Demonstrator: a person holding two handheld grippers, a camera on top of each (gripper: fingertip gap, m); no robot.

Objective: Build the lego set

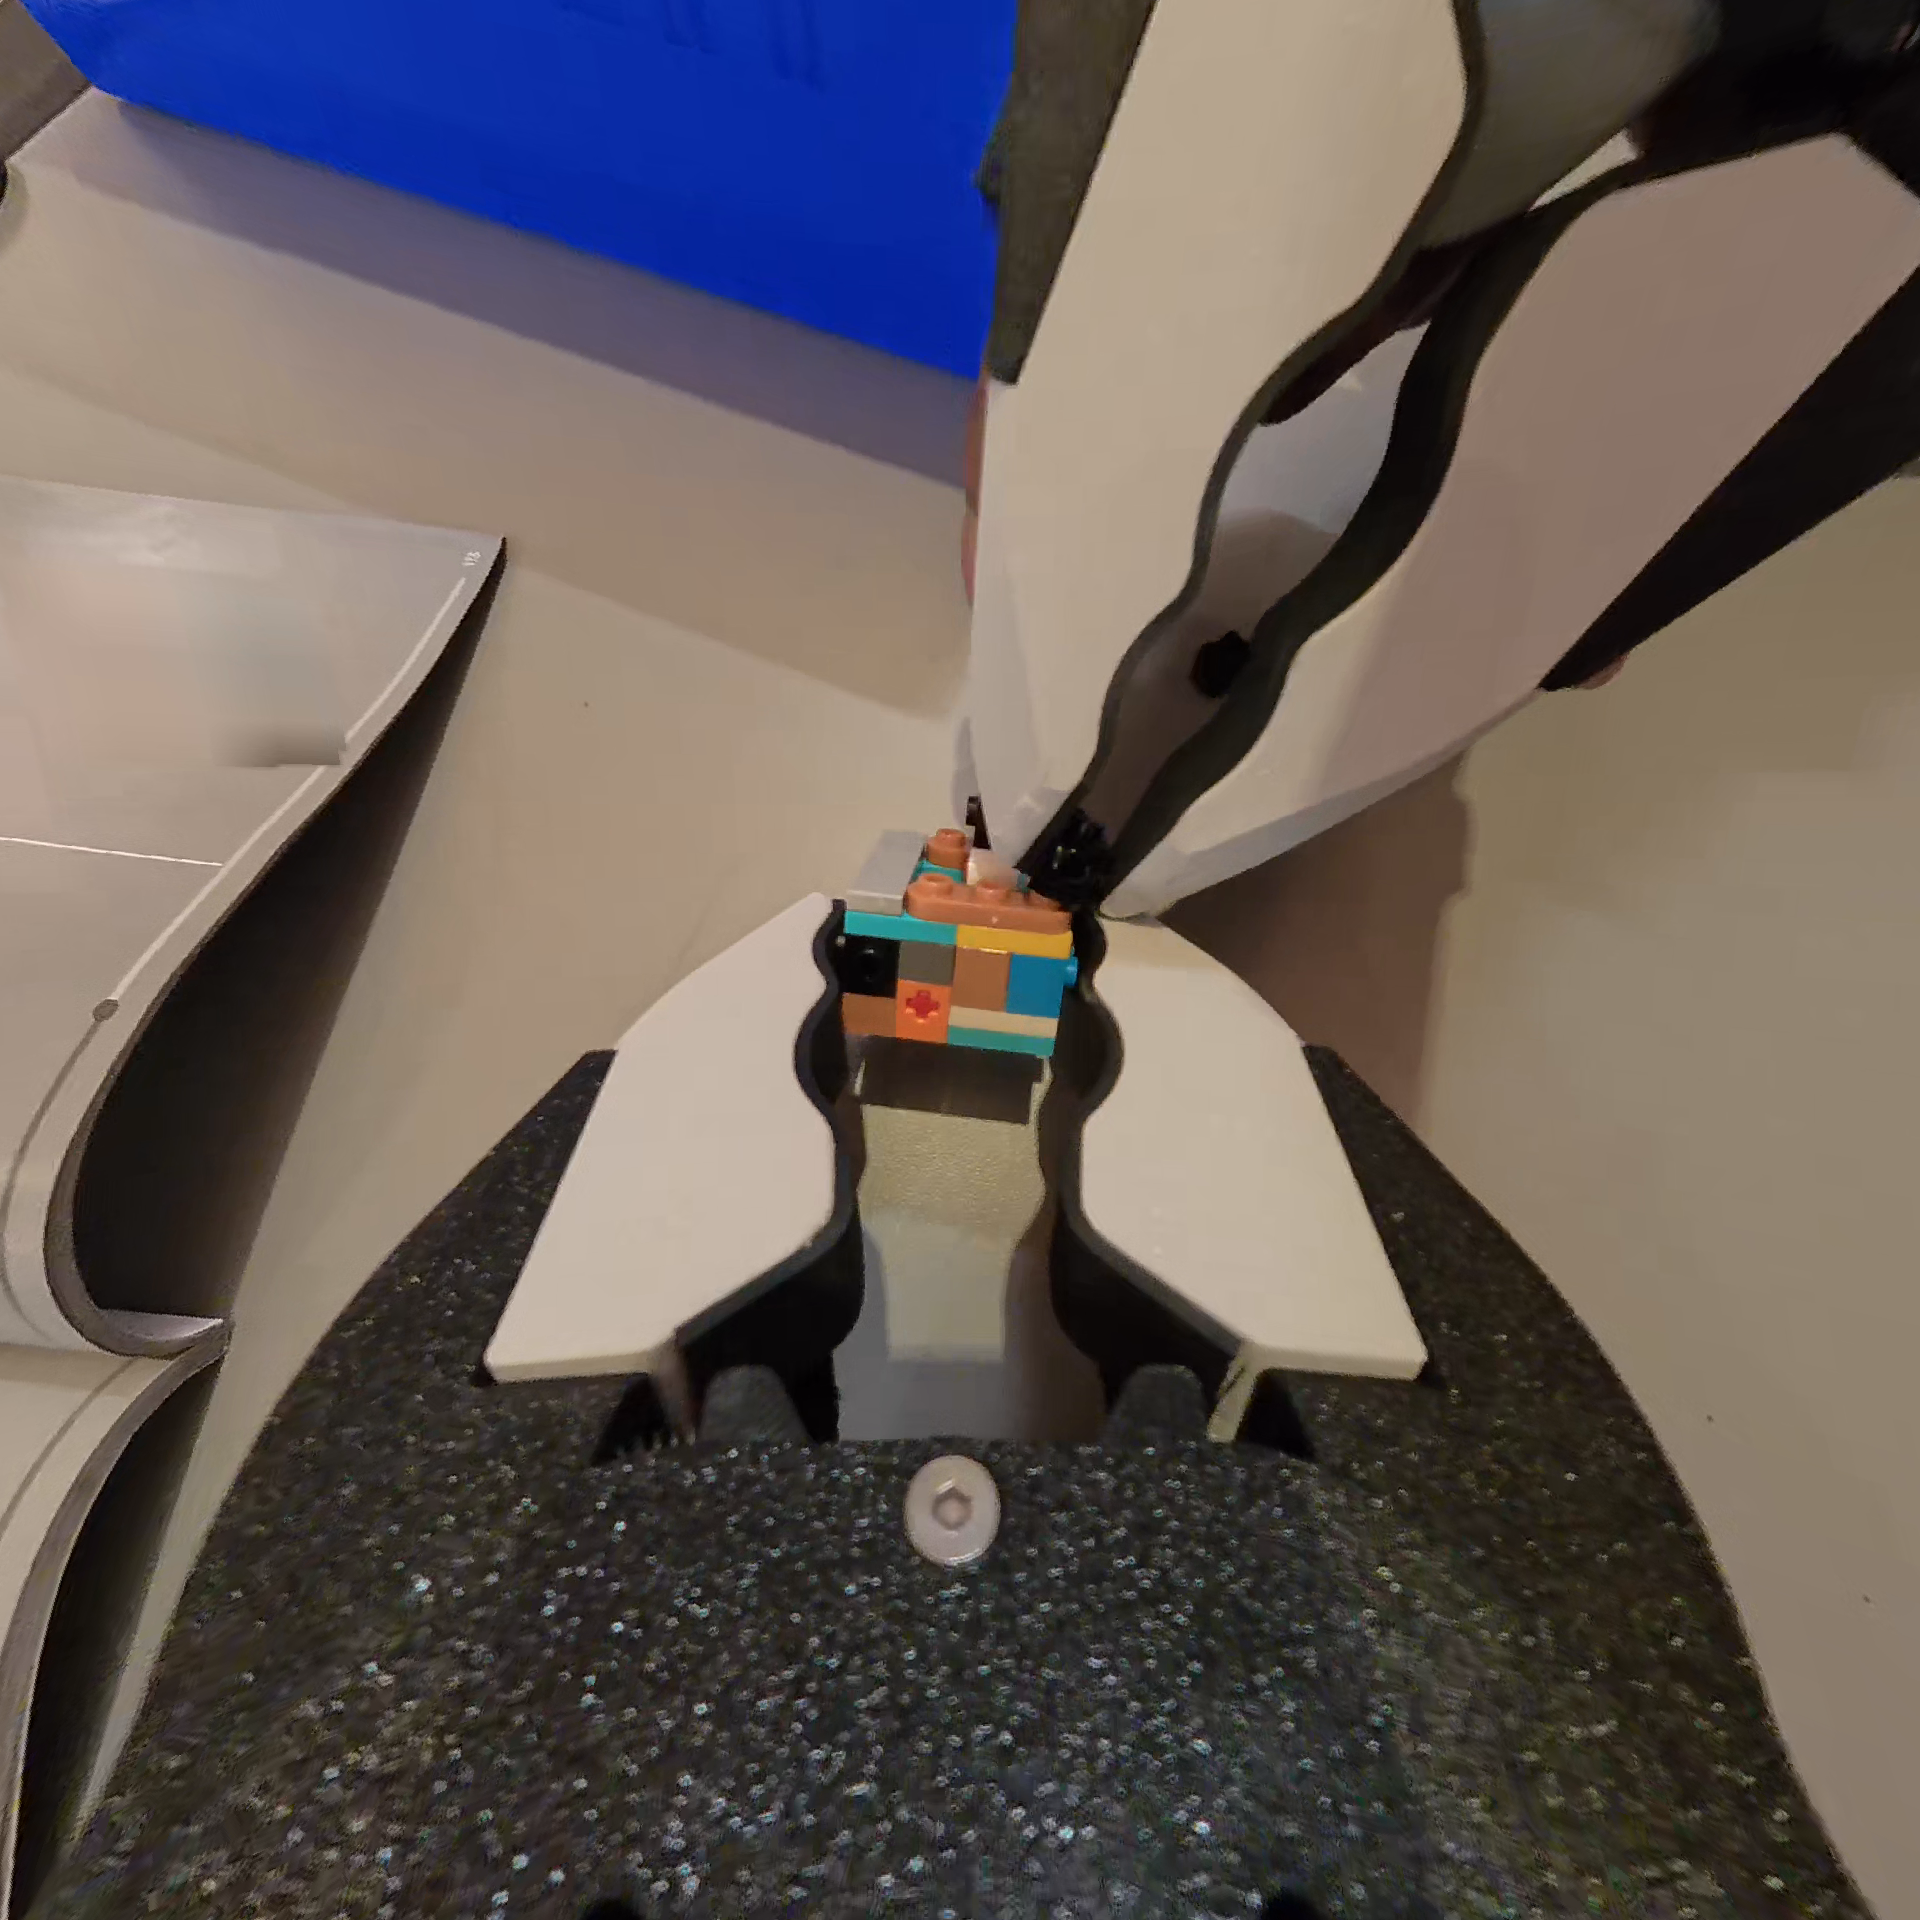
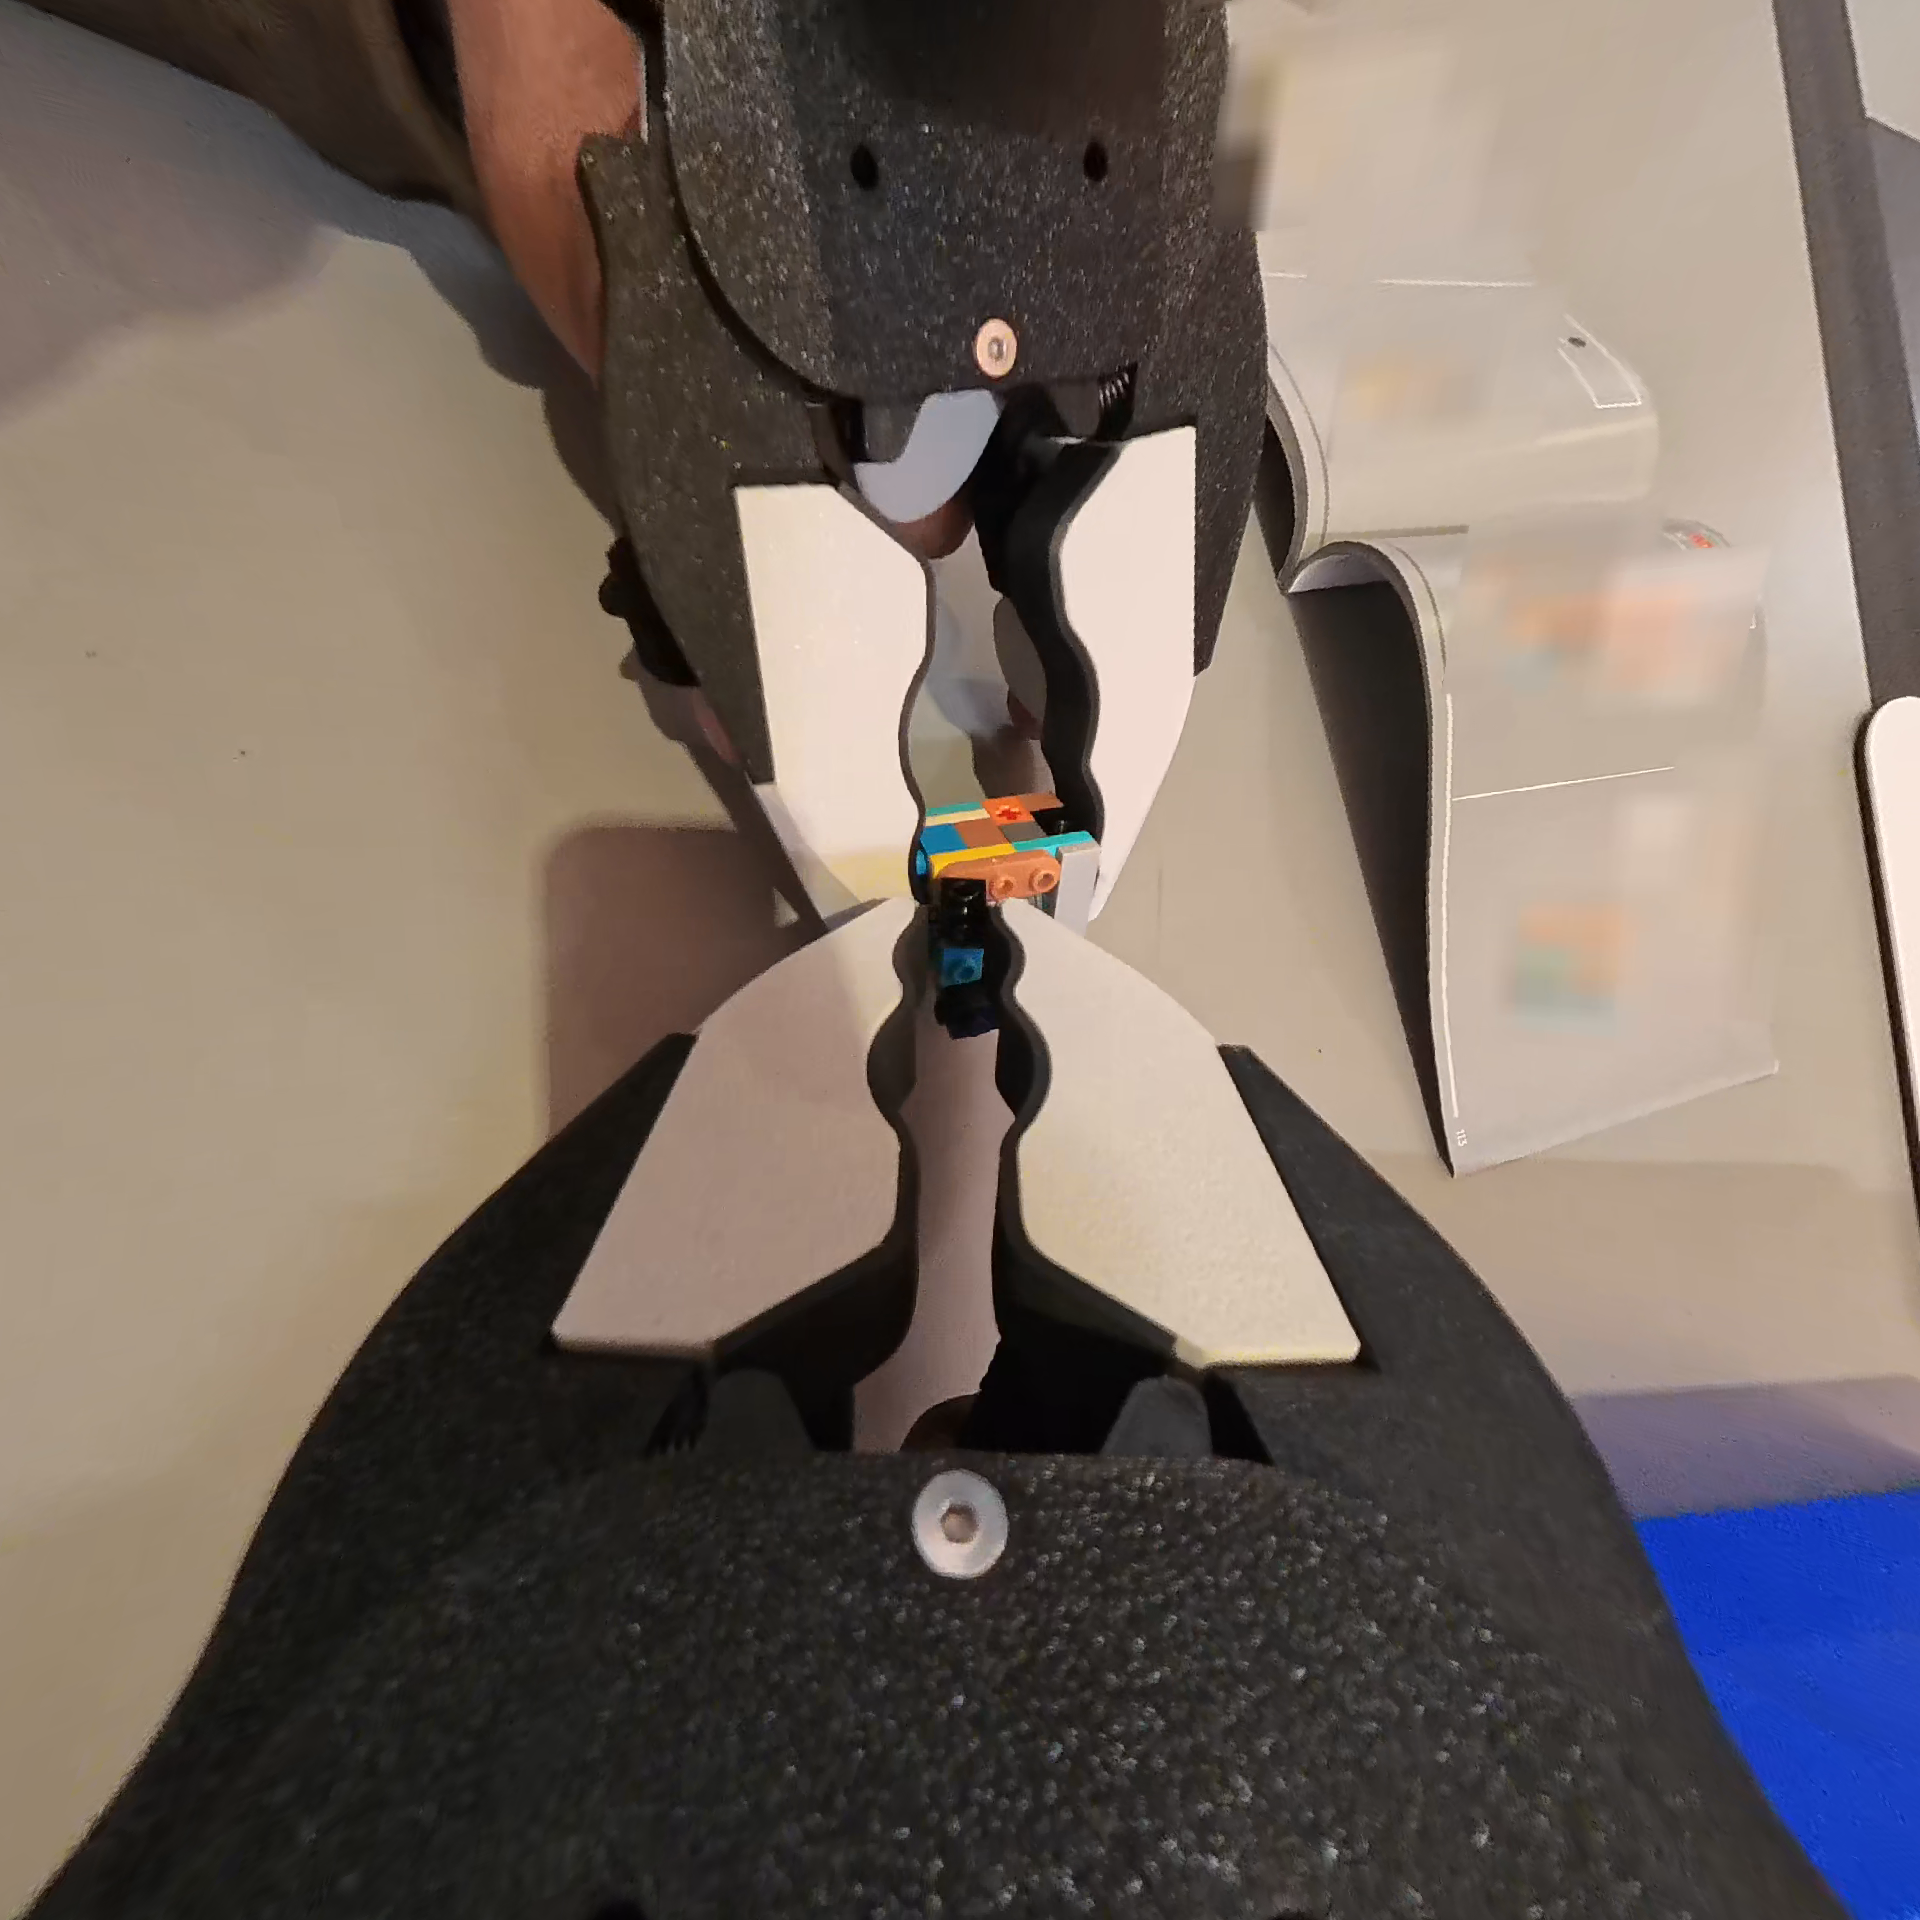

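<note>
My left gripper [image 1: 956, 935] is shut on a small multicoloured lego block [image 1: 956, 977] of teal, brown, yellow, orange and black bricks, held above the table. It also shows in the right wrist view [image 2: 997, 847], gripped by the left gripper [image 2: 1003, 831] coming from the top. My right gripper [image 2: 961, 935] is shut on a small black and blue lego piece [image 2: 961, 971], whose black tip touches the block's edge. In the left wrist view the right gripper [image 1: 1060, 868] comes down from the upper right onto the block's top right corner.
An open instruction booklet [image 2: 1558, 831] lies right of the grippers; it shows at the left in the left wrist view [image 1: 156, 831]. A blue bin [image 1: 571, 135] stands behind on the beige table [image 1: 675, 623]. A person's hand [image 2: 540, 239] holds the left gripper. Left and right tips are no more than a few centimetres apart.
</note>
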